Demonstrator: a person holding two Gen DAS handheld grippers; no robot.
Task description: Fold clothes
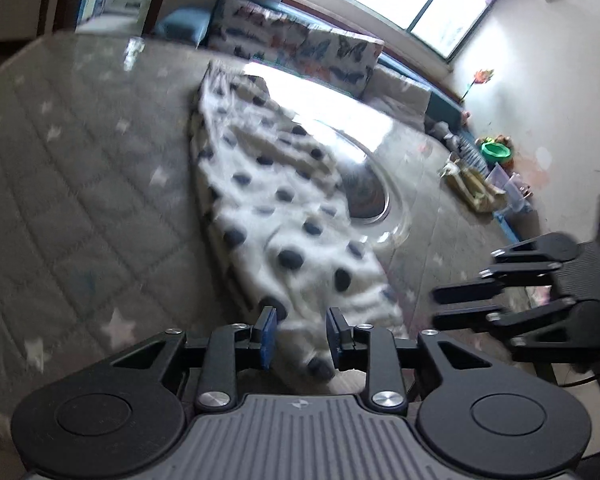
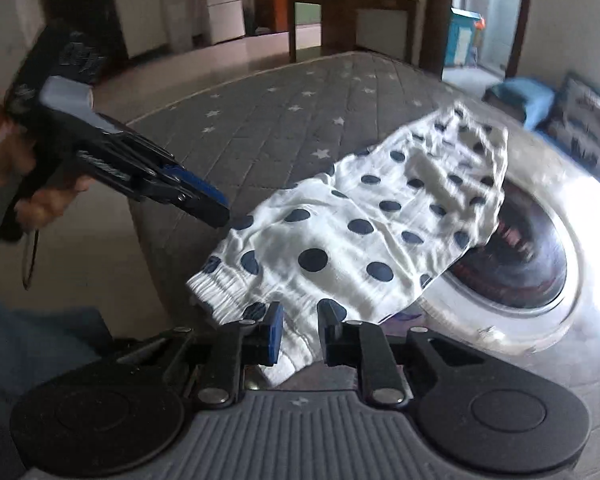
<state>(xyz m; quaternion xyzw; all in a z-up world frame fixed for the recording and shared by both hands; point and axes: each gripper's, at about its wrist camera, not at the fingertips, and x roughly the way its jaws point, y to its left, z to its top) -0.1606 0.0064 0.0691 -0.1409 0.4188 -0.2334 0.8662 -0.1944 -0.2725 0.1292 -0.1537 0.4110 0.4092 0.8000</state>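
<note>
White polka-dot garment lies across centre frame on the grey star-print mat, its far end draped over a round steel-rimmed bowl-like thing at right; elastic waistband edge bunched at lower centre. Right gripper jaws spread, waistband cloth sits between the pads, not clamped yet. Left gripper likewise released, fabric edge lying in the gap at bottom centre of its view; in the right view it comes in from the left, angled down, tip just beside the garment's left edge. To do this step well, I'd judge: seat both sets of pads well onto the elastic band, not just on a single loose layer, close together, then lift evenly so the cloth doesn't snag on the rim. Both tools are held low and nearly level, pointing along the garment; the left one is tilted down. Both views are blurred.
</note>
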